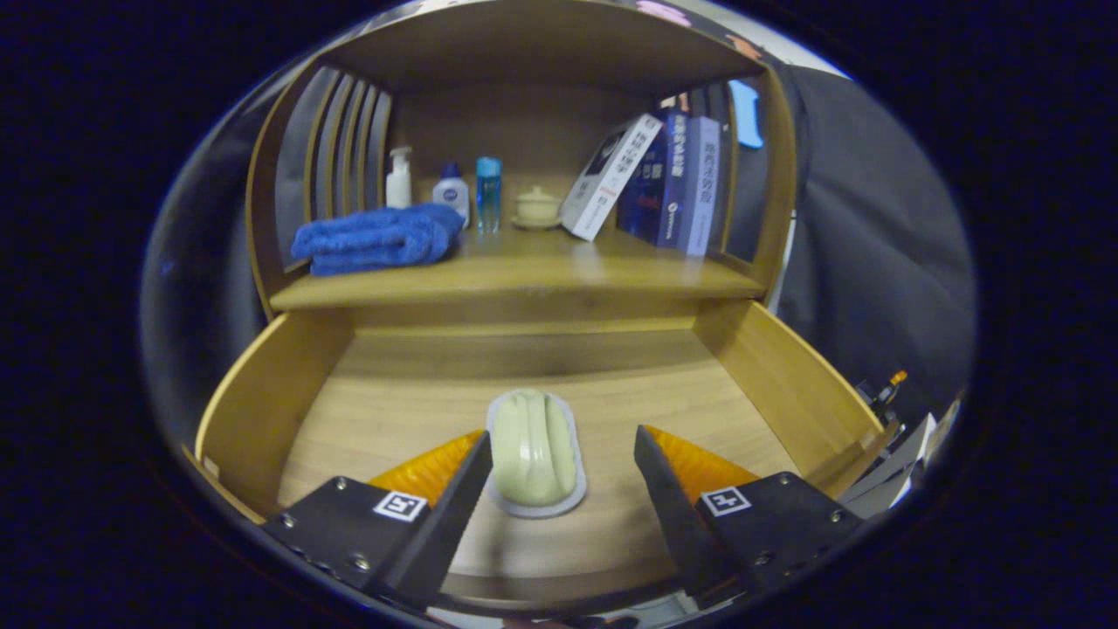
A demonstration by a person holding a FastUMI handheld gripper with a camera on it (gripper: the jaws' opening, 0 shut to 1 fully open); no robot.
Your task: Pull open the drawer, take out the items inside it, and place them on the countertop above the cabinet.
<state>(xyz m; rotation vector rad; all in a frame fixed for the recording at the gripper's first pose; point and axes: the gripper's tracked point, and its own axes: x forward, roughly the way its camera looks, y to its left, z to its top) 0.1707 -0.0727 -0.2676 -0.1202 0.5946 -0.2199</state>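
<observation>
The wooden drawer (262,393) stands pulled open below the cabinet's countertop (524,279). On its floor lies a pale green bar on a white oval dish (534,454). My gripper (563,445) hovers over the drawer, open. The dish lies between the fingers, close to the left finger (467,476), with a wider gap to the right finger (659,472). Neither finger touches it.
On the countertop sit a folded blue towel (376,238), a white pump bottle (399,179), a small white bottle (452,192), a blue bottle (488,192), a lidded cream cup (537,208) and several leaning books (655,183). The drawer's side walls (786,384) rise on both sides.
</observation>
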